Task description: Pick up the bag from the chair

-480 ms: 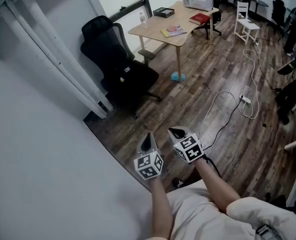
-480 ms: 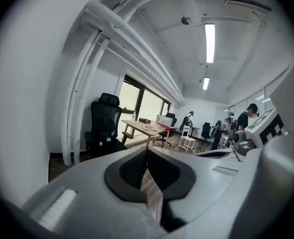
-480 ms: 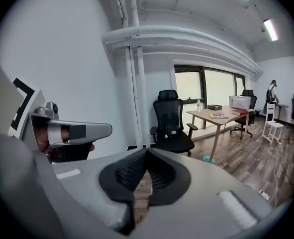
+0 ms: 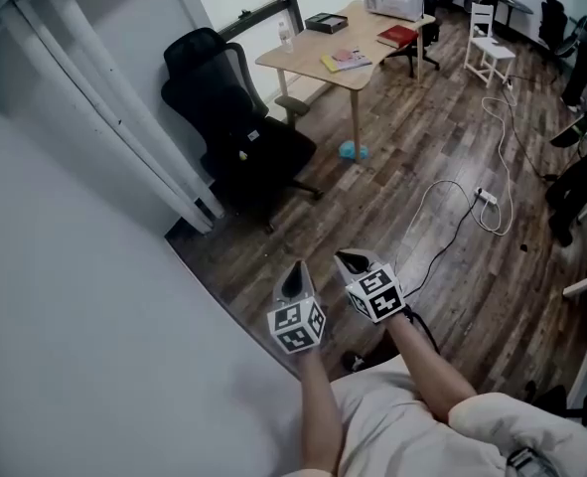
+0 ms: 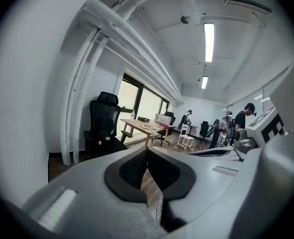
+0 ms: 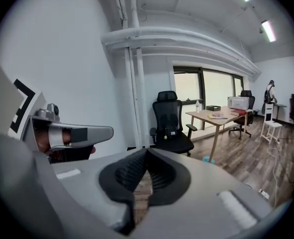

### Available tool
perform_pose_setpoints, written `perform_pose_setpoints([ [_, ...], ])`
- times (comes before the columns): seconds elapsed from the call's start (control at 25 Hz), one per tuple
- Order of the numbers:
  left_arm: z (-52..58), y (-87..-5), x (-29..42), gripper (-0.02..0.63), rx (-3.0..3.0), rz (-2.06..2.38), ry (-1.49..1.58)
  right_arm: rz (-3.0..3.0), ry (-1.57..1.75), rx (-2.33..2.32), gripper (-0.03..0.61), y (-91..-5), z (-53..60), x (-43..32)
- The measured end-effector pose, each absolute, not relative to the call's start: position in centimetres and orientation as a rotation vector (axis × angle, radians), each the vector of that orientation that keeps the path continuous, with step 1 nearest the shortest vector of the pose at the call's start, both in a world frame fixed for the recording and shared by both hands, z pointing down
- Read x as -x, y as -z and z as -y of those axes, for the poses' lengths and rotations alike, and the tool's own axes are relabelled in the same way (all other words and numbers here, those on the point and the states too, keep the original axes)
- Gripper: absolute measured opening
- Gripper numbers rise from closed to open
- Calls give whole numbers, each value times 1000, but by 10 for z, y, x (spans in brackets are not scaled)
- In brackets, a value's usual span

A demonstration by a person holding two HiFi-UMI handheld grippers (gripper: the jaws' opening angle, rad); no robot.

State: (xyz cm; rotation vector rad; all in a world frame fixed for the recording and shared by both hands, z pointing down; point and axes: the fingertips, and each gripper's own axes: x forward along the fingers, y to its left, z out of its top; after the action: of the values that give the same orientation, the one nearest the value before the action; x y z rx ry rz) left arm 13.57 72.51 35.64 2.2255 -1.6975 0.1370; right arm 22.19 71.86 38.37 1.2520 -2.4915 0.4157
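Well apart from the black chair (image 4: 209, 78), left hand-held gripper (image 4: 294, 274) and right hand-held gripper (image 4: 353, 262) pressed together, empty; bag indistinct on the seat, probably soft: take its top.

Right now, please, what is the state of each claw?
Left claw: closed, holding nothing.
Right claw: closed, holding nothing.

**Open floor ahead, wall close on the left**

Bare wood floor (image 4: 372, 217) lies clear from frame centre to the black chair (image 4: 243, 137) at upper left. A white wall (image 4: 74, 316) with upright pipes (image 4: 141, 132) hems the left side. The counter (image 4: 308, 63) crowds the chair's right; a white cable (image 4: 487, 200) loops across the floor at centre right.
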Motion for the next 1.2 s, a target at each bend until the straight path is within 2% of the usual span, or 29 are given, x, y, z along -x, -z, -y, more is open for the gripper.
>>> perform_pose_setpoints([
  [0.56,-715,-375,-106,6,-2157,1720,-143,2558,-473,-1263,0,-382,-691,-215],
  [0.76,-696,-383,-92,6,-2137,1718,-158,2582,-621,-1195,0,-405,-673,-194],
  [1.2,-582,-362,-50,6,-2171,1731,-256,2551,-622,-1053,0,-410,-550,-152],
])
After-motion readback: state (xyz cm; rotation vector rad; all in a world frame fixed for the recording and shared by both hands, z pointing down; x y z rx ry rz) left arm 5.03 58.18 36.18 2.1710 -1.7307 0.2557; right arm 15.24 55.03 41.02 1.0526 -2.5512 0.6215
